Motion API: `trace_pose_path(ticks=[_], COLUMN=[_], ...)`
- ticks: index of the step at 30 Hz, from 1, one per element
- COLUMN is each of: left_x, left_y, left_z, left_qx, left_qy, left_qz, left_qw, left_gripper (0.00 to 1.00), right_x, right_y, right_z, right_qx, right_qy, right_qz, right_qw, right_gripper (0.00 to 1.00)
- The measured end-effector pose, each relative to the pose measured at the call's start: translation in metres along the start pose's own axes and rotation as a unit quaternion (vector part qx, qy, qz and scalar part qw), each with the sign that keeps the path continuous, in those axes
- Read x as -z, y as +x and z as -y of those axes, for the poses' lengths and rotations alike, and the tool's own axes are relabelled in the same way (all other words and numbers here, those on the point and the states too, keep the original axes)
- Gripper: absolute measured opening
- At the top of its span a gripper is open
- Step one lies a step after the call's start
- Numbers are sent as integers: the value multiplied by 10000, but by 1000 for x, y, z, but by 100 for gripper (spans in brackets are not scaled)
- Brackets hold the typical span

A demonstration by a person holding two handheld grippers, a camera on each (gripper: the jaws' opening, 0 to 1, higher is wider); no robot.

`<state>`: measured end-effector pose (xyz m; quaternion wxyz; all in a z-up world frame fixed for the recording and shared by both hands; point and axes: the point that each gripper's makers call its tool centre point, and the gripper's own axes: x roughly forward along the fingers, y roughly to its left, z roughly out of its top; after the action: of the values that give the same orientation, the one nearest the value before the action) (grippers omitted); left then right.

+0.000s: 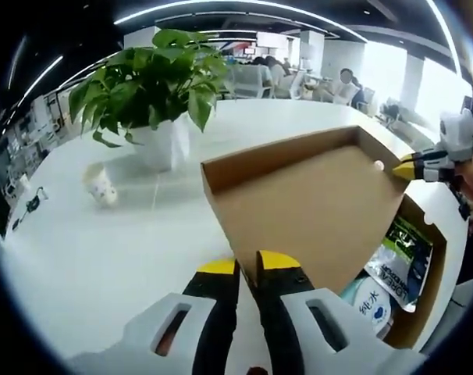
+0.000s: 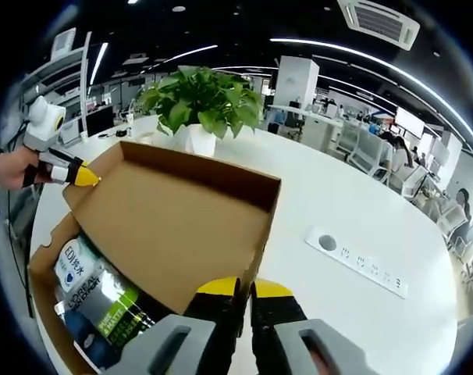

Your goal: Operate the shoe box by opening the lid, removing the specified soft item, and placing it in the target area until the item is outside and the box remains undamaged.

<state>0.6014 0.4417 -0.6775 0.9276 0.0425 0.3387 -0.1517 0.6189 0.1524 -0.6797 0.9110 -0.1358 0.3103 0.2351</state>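
Two yellow-tipped jaws of the left gripper (image 1: 247,264) pinch one corner of the raised lid (image 1: 311,203), with soft packets (image 1: 399,262) lying in the shoe box (image 1: 424,301) beneath it, on the white surface (image 1: 104,258). In the right gripper view, the right gripper (image 2: 244,289) clamps the lid's opposite corner, so the packets sit just below-left, nearer this hand.

Your shoe box (image 2: 166,226) is plain brown cardboard | the packets (image 2: 104,301) you see inside — white, black and green with lettering | your left gripper (image 1: 248,266) and right gripper (image 2: 244,289) — yellow tips, black jaws, pale grey bodies | table (image 1: 104,258) white | plant (image 1: 147,82) green, white pot | paper cup (image 1: 101,186) white, speckled.
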Motion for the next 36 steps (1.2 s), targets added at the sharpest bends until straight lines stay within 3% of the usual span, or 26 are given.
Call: trace_pose_path(ticks=[3, 4, 7, 36], left_x=[2, 7, 9, 9], left_y=[0, 0, 0, -13], left_z=[1, -6, -2, -17], left_qx=[30, -131, 53, -153], left_qy=[-21, 319, 10, 167], left_qz=[-54, -181, -108, 32], left_qw=[10000, 9992, 9999, 9997], left_gripper=[17, 17, 18, 21], right_x=[0, 0, 0, 7], right_y=[0, 1, 3, 16], right_z=[0, 0, -1, 0], right_qx=[-11, -24, -2, -108], right_qy=[-17, -14, 5, 107], right_qz=[12, -1, 3, -280], right_qw=[10000, 10000, 10000, 9995], right_gripper=[0, 0, 0, 1])
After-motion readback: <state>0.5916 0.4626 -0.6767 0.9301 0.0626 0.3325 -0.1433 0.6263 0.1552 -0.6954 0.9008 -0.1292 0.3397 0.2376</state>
